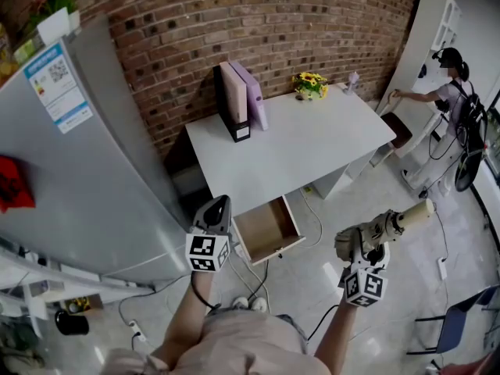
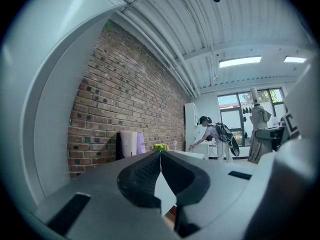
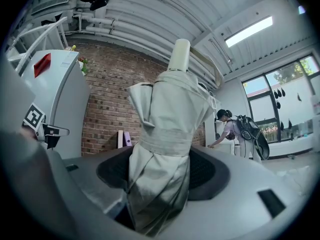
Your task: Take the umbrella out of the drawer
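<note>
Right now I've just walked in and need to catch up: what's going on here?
A person stands before a white desk with a tool in each hand. The right tool is shut on a folded beige umbrella, which is out of the drawer and off to its right. The drawer, under the desk, stands open and its inside looks bare. The left tool is shut with nothing in it, near the drawer's left corner.

2 hand-held grippers (image 1: 221, 203) (image 1: 364, 244), 1 umbrella (image 1: 400, 220), 1 drawer (image 1: 266, 230), 1 desk (image 1: 305, 148)
</note>
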A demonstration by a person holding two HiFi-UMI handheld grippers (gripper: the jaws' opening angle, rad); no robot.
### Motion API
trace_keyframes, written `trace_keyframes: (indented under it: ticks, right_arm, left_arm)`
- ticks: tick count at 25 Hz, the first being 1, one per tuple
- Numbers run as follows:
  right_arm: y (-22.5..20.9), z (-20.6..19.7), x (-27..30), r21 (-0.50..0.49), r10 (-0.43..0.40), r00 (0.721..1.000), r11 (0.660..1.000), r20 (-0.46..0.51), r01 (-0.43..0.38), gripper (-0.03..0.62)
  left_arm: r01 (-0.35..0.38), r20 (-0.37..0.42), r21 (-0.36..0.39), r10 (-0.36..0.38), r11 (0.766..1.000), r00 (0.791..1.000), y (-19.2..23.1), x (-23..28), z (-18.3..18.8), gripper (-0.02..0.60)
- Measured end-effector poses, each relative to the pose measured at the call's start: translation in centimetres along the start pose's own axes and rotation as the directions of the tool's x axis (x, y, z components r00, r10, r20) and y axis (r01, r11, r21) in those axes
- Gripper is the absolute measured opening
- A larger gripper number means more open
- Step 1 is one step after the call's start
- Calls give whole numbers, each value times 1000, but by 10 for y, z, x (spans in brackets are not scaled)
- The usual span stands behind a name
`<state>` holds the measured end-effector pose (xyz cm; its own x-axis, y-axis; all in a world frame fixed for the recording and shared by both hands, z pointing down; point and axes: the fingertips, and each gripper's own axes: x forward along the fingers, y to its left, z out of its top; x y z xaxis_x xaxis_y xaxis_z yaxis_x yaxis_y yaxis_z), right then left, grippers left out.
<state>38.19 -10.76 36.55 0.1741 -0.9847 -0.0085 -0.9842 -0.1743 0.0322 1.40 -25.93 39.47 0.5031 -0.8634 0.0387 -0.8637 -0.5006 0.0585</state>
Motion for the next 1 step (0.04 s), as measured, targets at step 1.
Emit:
trace_keyframes:
  ticks: [1]
  right_arm:
    - [-1, 0, 0, -2, -1, 1000, 1000, -1, 1, 302]
  left_arm:
    - [-1, -2, 1, 1, 1000, 1000, 0, 1, 0, 26]
